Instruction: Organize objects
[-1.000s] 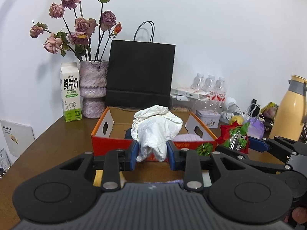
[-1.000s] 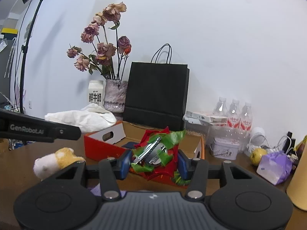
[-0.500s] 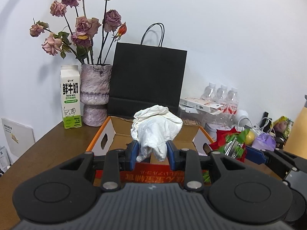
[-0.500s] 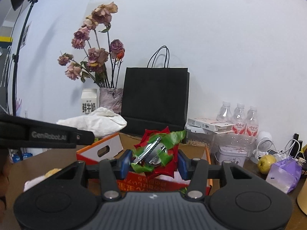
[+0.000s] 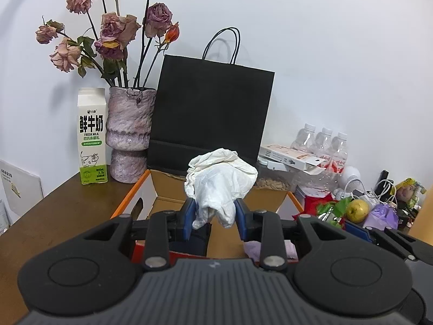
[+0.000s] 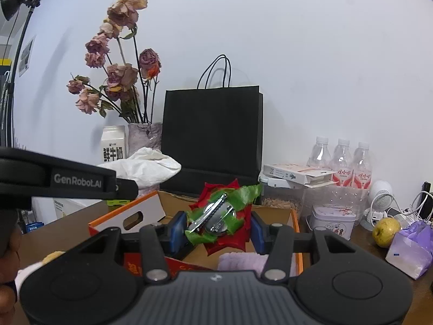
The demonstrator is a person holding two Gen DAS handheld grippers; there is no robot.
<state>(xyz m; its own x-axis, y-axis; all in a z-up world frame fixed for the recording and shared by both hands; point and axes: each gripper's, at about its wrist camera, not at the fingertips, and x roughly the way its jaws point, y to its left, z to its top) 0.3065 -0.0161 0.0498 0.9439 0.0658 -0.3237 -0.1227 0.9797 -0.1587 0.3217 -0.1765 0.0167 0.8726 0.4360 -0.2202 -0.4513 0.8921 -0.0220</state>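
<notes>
My left gripper [image 5: 215, 215] pinching a crumpled white cloth [image 5: 220, 178] above the orange cardboard box [image 5: 130, 203], my right gripper [image 6: 215, 230] clamping a red-and-green foil bundle [image 6: 223, 214] over that box

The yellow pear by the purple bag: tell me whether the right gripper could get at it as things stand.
Probably not right now. The right gripper is shut on the red and green ornament, so its jaws are occupied. The pear itself sits exposed on the table, nothing covering it.
</notes>
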